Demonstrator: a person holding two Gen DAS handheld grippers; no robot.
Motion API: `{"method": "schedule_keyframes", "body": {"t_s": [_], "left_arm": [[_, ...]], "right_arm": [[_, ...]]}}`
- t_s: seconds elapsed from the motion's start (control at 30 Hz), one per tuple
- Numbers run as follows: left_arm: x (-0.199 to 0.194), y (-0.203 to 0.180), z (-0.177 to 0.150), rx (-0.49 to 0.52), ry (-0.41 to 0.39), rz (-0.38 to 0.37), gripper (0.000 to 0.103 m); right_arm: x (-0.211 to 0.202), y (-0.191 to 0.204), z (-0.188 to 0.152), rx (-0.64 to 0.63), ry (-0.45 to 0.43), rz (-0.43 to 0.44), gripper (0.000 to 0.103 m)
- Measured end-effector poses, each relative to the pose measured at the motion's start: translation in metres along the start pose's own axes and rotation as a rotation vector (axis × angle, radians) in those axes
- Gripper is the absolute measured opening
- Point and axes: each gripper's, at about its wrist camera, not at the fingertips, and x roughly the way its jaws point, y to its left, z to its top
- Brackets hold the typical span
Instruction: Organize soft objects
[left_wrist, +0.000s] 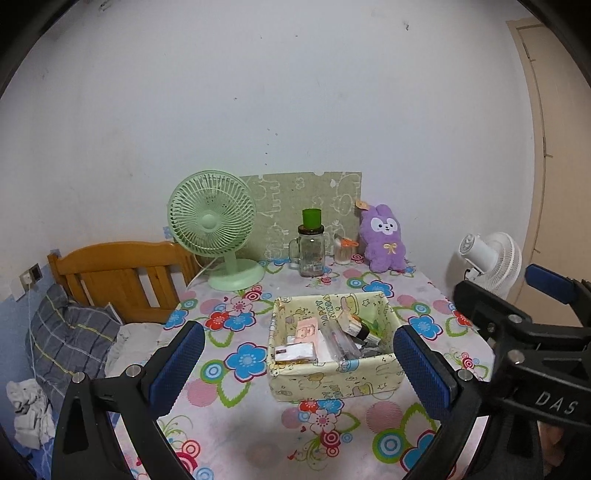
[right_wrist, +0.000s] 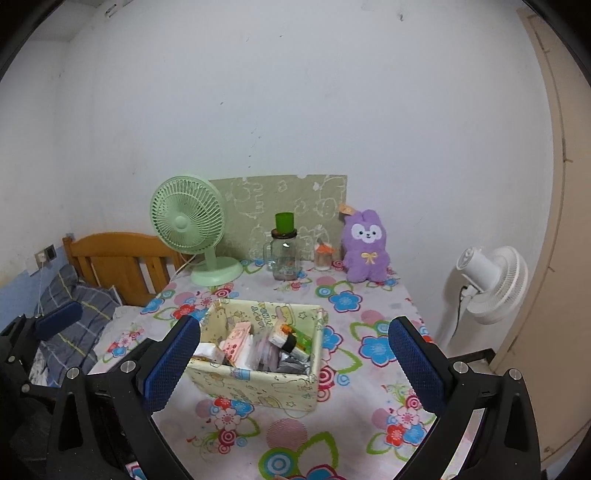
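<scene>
Both grippers, left (left_wrist: 299, 363) and right (right_wrist: 293, 363), hang released and empty over the tabletop (left_wrist: 255, 435), plush (left_wrist: 384, 238) upright at the back edge beside the jar (left_wrist: 310, 249), so a sloppy reach probably knocks that glass over.

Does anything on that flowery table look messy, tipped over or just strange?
Nothing is spilled or toppled. The oddest thing is the small green cup sitting upside down on the lid of the clear glass handled jar. The pale yellow cartoon-print fabric box is a loose jumble of packets.
</scene>
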Motion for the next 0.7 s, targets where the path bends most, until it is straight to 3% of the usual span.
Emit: {"method": "schedule_keyframes", "body": {"t_s": [0.3, 0.5, 0.7], "left_arm": [[-0.016, 0.01, -0.014, -0.01, 0.007, 0.019, 0.103], [-0.023, 0.024, -0.013, -0.067, -0.012, -0.013, 0.103], [-0.025, 0.022, -0.016, -0.059, -0.013, -0.015, 0.103]], "right_arm": [[-0.024, -0.005, -0.015, -0.009, -0.005, -0.035, 0.103], [-0.031, -0.003, -0.025, 0.004, -0.005, -0.043, 0.103], [-0.036, -0.002, -0.027, 0.003, -0.013, -0.037, 0.103]]}}
